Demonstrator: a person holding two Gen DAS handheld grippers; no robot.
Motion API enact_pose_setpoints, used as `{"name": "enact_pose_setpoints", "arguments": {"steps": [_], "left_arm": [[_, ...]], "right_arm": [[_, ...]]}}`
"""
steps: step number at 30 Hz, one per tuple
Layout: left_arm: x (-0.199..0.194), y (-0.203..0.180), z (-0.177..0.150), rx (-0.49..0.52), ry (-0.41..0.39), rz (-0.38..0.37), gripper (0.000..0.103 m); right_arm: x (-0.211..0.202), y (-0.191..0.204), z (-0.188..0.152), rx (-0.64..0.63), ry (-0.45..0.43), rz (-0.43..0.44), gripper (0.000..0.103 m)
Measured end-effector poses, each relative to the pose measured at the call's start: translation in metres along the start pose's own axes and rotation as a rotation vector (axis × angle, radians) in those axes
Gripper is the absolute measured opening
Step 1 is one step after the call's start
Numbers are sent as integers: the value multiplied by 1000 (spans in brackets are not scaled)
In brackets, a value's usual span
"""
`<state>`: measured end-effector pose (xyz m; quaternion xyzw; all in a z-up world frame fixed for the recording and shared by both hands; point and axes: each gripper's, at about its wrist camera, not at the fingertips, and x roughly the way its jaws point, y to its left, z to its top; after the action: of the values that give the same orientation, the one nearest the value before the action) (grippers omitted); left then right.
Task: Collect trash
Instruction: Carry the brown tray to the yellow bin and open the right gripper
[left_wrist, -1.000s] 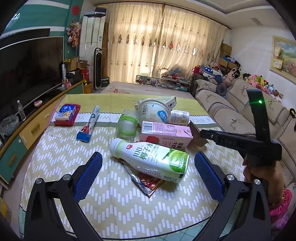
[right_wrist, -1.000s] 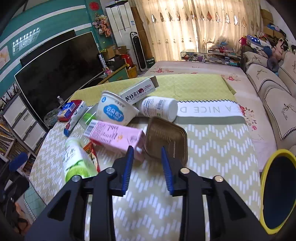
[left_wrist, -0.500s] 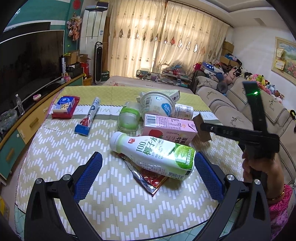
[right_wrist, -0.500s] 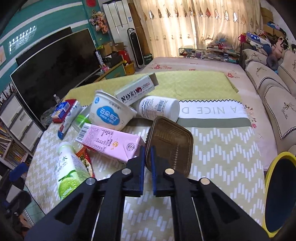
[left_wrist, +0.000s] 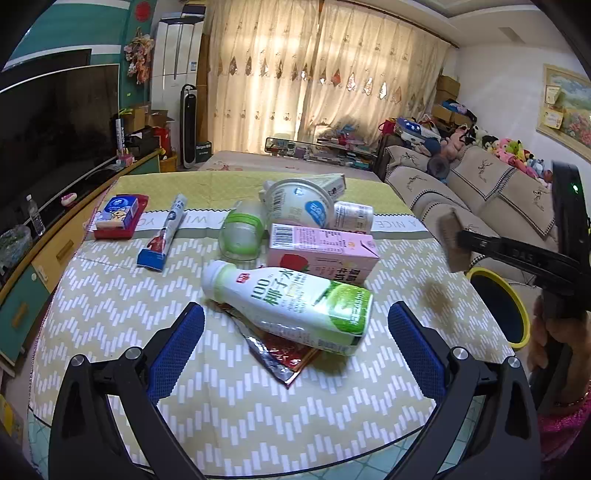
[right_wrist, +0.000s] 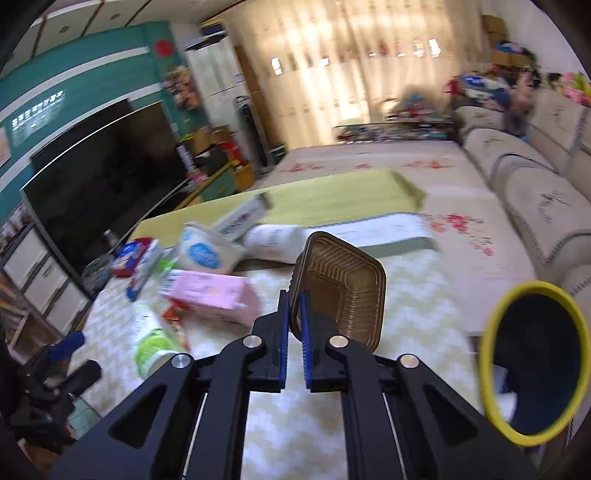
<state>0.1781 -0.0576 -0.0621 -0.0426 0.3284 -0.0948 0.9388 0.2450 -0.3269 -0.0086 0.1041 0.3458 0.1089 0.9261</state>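
Zigzag-patterned cloth covers the worktop (left_wrist: 110, 314) under both my tools, in a living room with drawn curtains. My right gripper (right_wrist: 293, 328) has its blue fingers (right_wrist: 283, 332) pinched tight on the rim of a brown plastic tray (right_wrist: 340, 291), which stands tilted on edge above the cloth, its ribbed hollow facing me. From the left view that tray (left_wrist: 452, 243) shows as a blur off the worktop's right side, out at the tip of the right tool, with my hand (left_wrist: 550, 339) on the handle. Just right of it sits a yellow-rimmed bin (right_wrist: 532, 369), its dark mouth open toward me.

My left gripper (left_wrist: 295, 332) hangs with its fingers (left_wrist: 177, 347) spread wide, pressing nothing. Between them, a little ahead, a white and green drink bottle (left_wrist: 291, 306) lies on its side across a foil wrapper (left_wrist: 277, 354). Touching it behind is a pink carton (left_wrist: 321, 251), then a clear green-banded jar (left_wrist: 242, 232), a white paper bowl (left_wrist: 299, 201) tipped over, a small white can (left_wrist: 352, 218) and a long box (left_wrist: 332, 182). Well off to the left lie a toothpaste tube (left_wrist: 164, 236) and a blue pack on a red tray (left_wrist: 120, 216).
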Motion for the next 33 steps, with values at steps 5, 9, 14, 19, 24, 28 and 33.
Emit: {"name": "enact_pose_setpoints", "arguments": {"steps": [5,9,14,19,24,28,33], "left_arm": [[2,-13,-1,23,9,-13,98],[3,-24,-2,45,12,-18,98],[5,-39,-1,69,24,-24,98],[11,-52,-1,89,41,-34,98],[15,-63,-2,110,50,-30,98],[19,-68,-2,117,57,-22,98],[29,-68,-3,111,73,18,98]], "right_arm": [[-28,-54,-8,85,-41,-133,6],[-42,-105,-19,174,-50,-242,6],[-45,-151,-33,247,-37,-329,6],[-43,-180,-48,294,-12,-372,6],[-38,-195,-55,320,12,-387,7],[-37,-202,-58,337,9,-397,18],[-41,-206,-60,349,-1,-396,27]]}}
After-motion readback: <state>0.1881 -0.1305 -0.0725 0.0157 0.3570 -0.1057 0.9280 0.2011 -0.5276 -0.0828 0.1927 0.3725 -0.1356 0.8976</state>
